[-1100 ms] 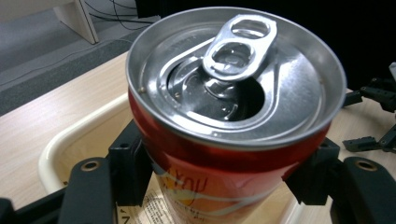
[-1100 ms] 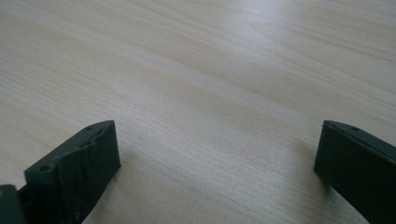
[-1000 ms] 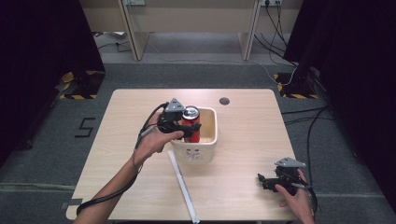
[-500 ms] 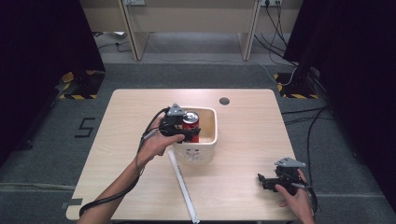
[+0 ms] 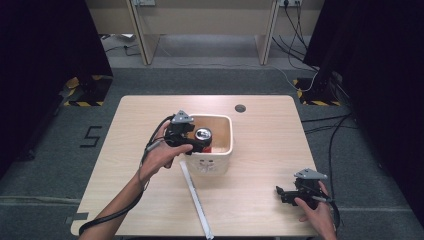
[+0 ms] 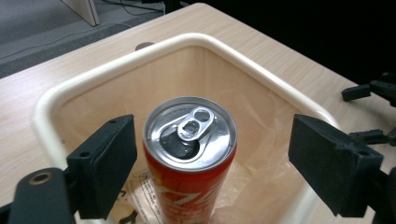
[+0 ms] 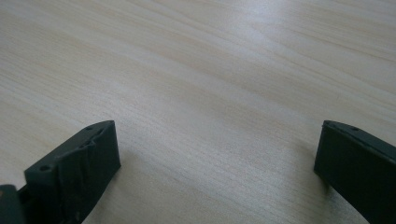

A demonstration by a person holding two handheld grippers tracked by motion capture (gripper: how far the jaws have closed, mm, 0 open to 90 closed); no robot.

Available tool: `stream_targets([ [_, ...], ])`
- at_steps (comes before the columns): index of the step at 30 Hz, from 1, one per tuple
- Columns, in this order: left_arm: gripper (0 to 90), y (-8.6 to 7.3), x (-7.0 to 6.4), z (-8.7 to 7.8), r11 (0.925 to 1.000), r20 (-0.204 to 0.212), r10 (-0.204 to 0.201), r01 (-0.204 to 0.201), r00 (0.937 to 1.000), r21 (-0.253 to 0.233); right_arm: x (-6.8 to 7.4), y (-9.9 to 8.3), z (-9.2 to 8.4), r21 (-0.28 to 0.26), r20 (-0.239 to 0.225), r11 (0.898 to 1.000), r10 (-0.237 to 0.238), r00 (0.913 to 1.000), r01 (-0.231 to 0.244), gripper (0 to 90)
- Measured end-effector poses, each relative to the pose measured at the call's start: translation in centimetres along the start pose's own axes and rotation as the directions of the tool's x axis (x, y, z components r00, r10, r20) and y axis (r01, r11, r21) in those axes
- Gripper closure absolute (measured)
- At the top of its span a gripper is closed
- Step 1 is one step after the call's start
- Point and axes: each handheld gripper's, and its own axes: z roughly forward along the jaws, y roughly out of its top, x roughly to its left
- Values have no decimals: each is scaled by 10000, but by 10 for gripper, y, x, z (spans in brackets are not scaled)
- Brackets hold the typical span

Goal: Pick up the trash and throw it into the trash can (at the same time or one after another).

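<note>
A red drink can (image 6: 189,140) with a silver top stands upright inside the cream bin (image 6: 116,65). My left gripper (image 6: 219,158) straddles it, and its jaws have just been opening: a gap shows on each side of the can, so neither pad touches it. From the high view the can (image 5: 203,135) sits at the left side of the bin (image 5: 210,164), with the left gripper (image 5: 200,142) reaching over the left rim. My right gripper (image 5: 281,192) rests at the table's front right, open, with bare wood between its jaws (image 7: 215,163).
A long white strip (image 5: 196,200) lies on the table in front of the bin, running toward the front edge. A dark round hole (image 5: 240,108) sits near the far edge. Clear plastic wrapping (image 6: 140,186) lies in the bin's bottom.
The left gripper has lowered the can into the bin, and its jaws have spread off the can. The right hand has kept still.
</note>
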Motion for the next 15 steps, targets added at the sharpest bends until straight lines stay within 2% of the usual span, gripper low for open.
stream_targets([
  [10, 152, -6, -3, -40, 9992, -326, 73, -85, 9994, -379, 0, 0, 0, 2, 3, 10000, -8, 10000, 8, 1],
  [15, 152, -15, -2, -53, 9991, -348, -115, 101, 9993, -421, 0, 0, 0, 1, 2, 10000, -6, 10000, 6, 2],
])
